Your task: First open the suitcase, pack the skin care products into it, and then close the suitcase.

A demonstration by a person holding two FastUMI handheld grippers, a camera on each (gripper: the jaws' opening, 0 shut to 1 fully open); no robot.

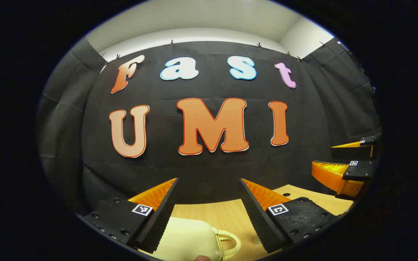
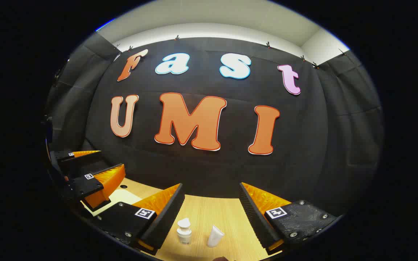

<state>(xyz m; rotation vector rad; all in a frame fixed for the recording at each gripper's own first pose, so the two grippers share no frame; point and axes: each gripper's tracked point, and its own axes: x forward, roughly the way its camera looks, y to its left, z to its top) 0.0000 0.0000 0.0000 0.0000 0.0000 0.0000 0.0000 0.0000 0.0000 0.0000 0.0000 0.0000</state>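
Suitcase [image 1: 189,239] shut — both grippers agape

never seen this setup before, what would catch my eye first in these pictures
In the left gripper view, the open left gripper hangs over a cream suitcase with a looped handle, on the wooden table. In the right gripper view, the open right gripper frames two small white skin care items on the table: a pump bottle standing upright and a tube to its right.
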